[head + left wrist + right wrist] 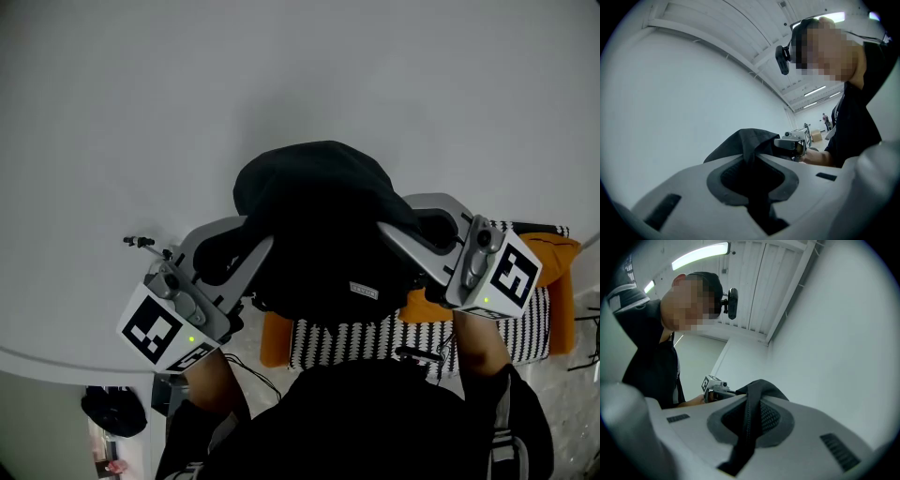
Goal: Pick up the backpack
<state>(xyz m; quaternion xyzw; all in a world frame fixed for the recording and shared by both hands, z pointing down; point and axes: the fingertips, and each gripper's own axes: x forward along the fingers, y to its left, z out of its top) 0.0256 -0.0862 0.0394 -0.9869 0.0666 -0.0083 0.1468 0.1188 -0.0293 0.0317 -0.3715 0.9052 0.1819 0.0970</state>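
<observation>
Nearest us, left gripper (757, 161): jaws nearly together, pinching a fold of the backpack (740, 140). Right gripper (752, 399): jaws shut on a black strap (746, 427). Item proper: black, soft, slumped cloth with a small white label; we hold it between both grippers at the white table's (281, 75) near edge. Below it: striped cushion (356, 342), orange-sided.

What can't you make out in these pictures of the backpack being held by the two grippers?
- Head view: whether the backpack clears the table; its own bulk hides its underside.
- Head view: the print on the label is too small to read.
- Gripper views: the left gripper and right gripper each block most of the backpack with their own jaws.
</observation>
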